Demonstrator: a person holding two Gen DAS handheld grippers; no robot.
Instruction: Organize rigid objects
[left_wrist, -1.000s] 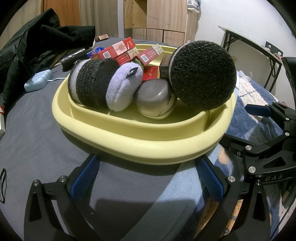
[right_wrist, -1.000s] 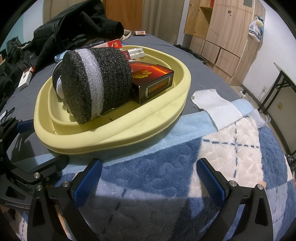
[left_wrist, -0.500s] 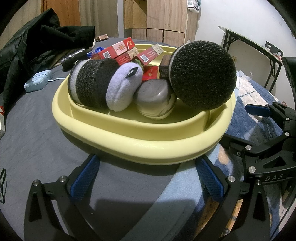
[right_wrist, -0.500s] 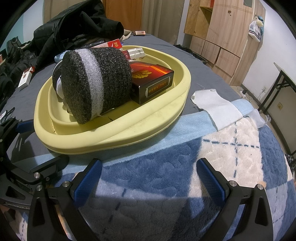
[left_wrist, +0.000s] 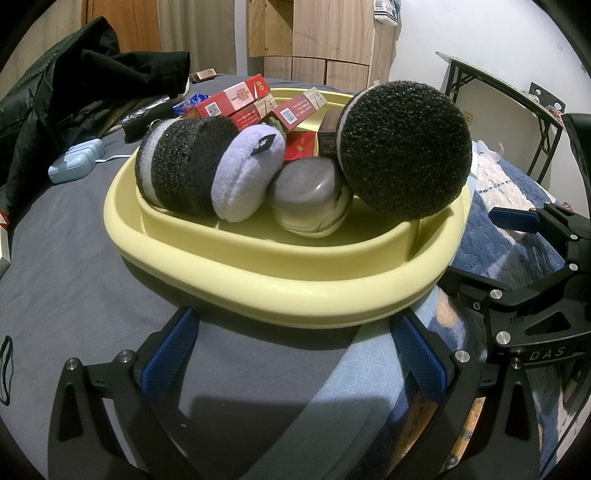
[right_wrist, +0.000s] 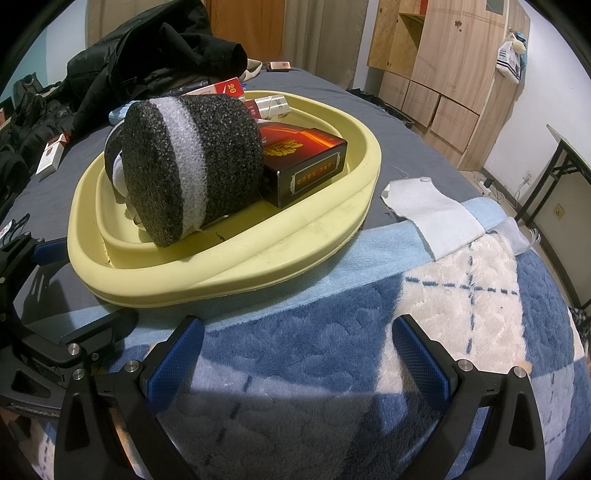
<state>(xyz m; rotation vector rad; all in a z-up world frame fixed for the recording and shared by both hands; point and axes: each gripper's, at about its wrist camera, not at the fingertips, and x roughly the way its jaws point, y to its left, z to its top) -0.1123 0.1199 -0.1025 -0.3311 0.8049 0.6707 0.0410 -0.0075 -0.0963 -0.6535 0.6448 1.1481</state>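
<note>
Nothing has moved since the earlier frames: both grippers hang where they were, jaws spread wide and empty.

Nearest the left gripper (left_wrist: 293, 360), just ahead of its tips, runs the tray (left_wrist: 295, 284) rim, broadside across the jaws. Past that rim, dead ahead, sits the grey case (left_wrist: 308, 195); ahead-left lies the purple puff (left_wrist: 245, 171), leaning on a foam roll (left_wrist: 177, 168); ahead-right the big roll (left_wrist: 404, 149) shows its round end-face to this gripper. Behind them, the red boxes (left_wrist: 236, 101) pile up at the far rim.

Over at the right gripper (right_wrist: 297, 360), only blanket (right_wrist: 369, 332) lies between the tips, with the tray ahead-left. From here the big roll (right_wrist: 192, 166) shows its long axis running ahead-right from its near end-face, with the dark box (right_wrist: 306, 166) tucked against its far-right side.

Likely call: the left gripper is nearer and squarer to the load. Room is tight inside, with pieces touching, so a lift from above looks easier. Open bed (left_wrist: 59, 266) spreads left of the left jaws; a white cloth (right_wrist: 432, 210) lies ahead-right of the right jaws.
</note>
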